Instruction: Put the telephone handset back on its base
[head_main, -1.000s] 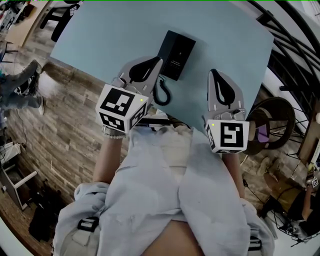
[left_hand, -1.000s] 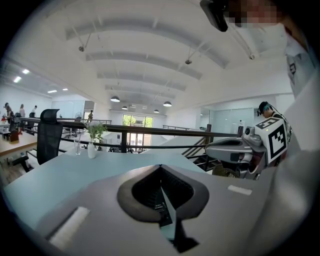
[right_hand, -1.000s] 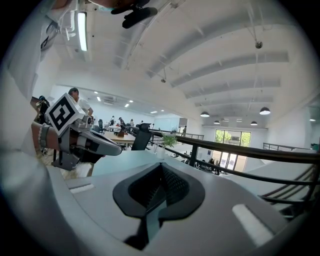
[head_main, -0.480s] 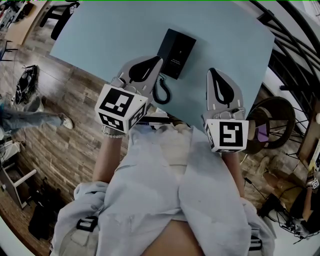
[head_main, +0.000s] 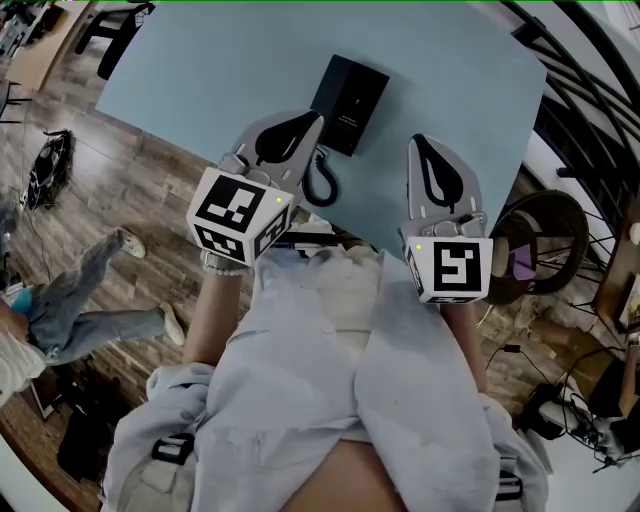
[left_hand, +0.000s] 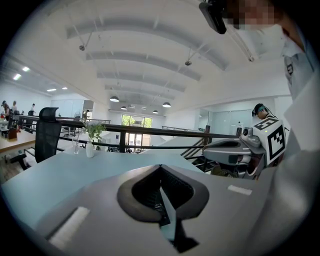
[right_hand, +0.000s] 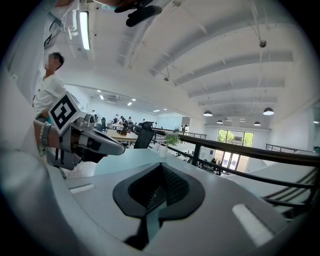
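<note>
hovering near telephone (head_main: 350, 100): left gripper (head_main: 318, 122), right gripper (head_main: 418, 143), closed

A passer-by in blue jeans (head_main: 95, 300) has walked down the brown wooden plank floor (head_main: 140, 190), from the head view's upper left to its lower left.

A pale blue table (head_main: 220, 60) carries a black telephone (head_main: 348, 100) lying flat a little in from its near edge, its coiled cord (head_main: 322, 185) curling toward that edge, while at its far end a small white vase of greenery (left_hand: 90, 148) stands just beside a clear glass (left_hand: 75, 144).
</note>
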